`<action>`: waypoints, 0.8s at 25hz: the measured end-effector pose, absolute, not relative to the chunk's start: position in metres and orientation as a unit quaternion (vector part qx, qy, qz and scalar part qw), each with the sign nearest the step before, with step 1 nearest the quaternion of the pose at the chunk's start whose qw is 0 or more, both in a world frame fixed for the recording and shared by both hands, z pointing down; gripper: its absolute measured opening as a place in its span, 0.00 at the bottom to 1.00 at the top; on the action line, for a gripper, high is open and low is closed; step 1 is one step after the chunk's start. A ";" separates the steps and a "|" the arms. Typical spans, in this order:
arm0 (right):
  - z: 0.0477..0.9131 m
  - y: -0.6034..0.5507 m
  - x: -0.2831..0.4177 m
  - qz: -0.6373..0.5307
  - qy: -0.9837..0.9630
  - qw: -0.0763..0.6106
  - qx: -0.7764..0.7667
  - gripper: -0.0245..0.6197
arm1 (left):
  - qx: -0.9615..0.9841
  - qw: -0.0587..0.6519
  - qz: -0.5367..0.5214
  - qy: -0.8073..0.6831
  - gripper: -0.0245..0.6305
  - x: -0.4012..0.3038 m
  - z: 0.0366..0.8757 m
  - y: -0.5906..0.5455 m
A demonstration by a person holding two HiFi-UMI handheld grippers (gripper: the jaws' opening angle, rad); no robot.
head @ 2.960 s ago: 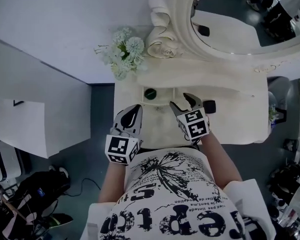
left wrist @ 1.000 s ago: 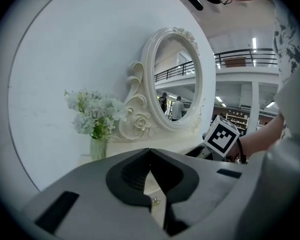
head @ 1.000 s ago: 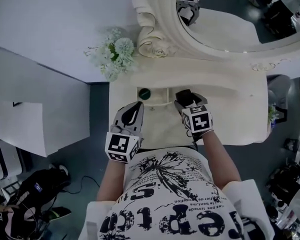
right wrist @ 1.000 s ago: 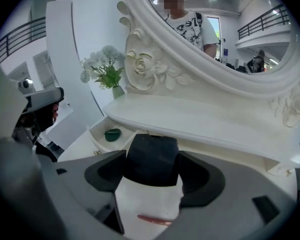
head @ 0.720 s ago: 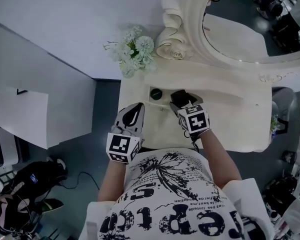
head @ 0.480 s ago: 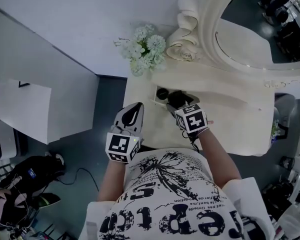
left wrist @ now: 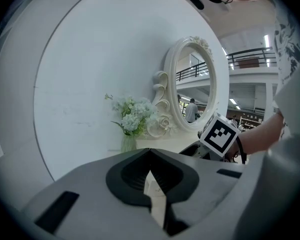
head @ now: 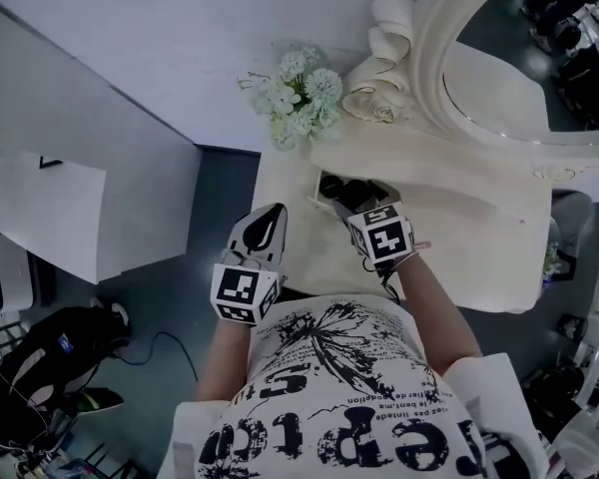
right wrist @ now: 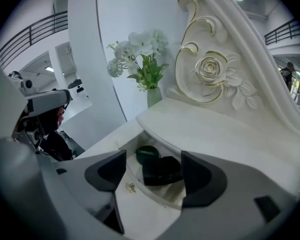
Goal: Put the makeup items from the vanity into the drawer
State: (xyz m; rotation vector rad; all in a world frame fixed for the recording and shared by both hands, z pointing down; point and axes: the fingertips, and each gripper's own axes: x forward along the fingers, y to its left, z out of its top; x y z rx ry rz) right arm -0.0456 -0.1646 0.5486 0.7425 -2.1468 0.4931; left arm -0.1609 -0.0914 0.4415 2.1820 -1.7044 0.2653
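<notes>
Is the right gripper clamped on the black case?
No: the right gripper has its jaws standing apart, and the black case lies free in the drawer beside a green round item.

The vanity (right wrist: 225, 134) looks smooth, cream-painted and faintly glossy. The carved rose (right wrist: 210, 69) above the drawer (right wrist: 150, 191) has shiny gilt edging. Inside the drawer, a black case (right wrist: 161, 170) and a dark-green lid (right wrist: 146, 152) look like satin plastic. The drawer's knob (right wrist: 130, 187) gleams brassy. The right gripper (right wrist: 155, 176) is matt grey plastic.
</notes>
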 end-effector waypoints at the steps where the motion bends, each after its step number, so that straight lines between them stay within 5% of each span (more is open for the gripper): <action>1: 0.547 -0.164 -0.044 0.195 -0.848 0.394 0.297 0.55 | 0.773 0.178 0.094 -0.601 0.07 -0.160 0.441 -0.092; 20: 0.576 -0.127 0.136 0.304 -0.732 0.384 0.473 0.55 | 0.862 0.166 0.113 -0.465 0.07 -0.054 0.448 -0.126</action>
